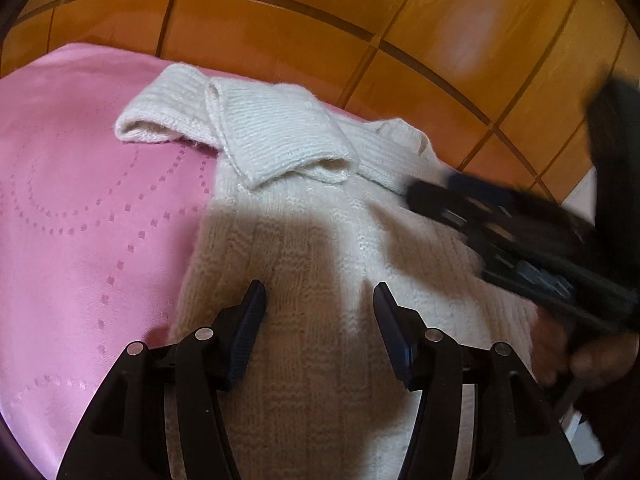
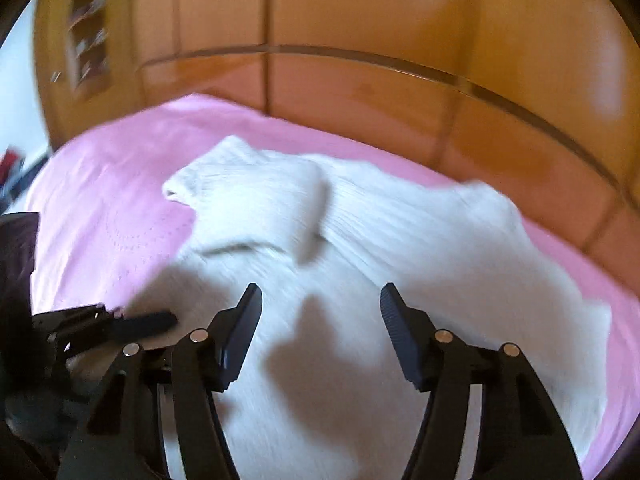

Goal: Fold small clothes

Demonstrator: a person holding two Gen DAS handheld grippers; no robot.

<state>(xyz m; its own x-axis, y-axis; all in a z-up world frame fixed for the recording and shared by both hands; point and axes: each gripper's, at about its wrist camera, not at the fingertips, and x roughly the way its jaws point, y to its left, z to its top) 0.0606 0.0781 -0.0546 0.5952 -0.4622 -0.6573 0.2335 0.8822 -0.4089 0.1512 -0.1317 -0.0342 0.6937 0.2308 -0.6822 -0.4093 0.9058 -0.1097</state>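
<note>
Hovering over the sweater (image 1: 304, 264), both grippers (left (image 1: 319, 300), right (image 2: 321, 304)) gape, grasping nothing. Pinching just 1 knit layer could drag the sleeves (image 1: 276, 136) unfolded.

Left claw (image 1: 319, 300) and right claw (image 2: 321, 304) — both agape, angled down.

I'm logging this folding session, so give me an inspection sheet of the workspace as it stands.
Surface: pink bedspread with a dotted pattern, lying smooth.
Job's things: white knit sweater spread on the bedspread, both sleeves folded across the chest.
Clutter: nothing seen on the bedspread.
Grippers: left tongs open above the sweater, nothing between them; right tongs open, empty, view blurred.
Cables: nothing seen.
Surroundings: wooden panelled wall behind the bed; shelves at the far left, blurred.
</note>
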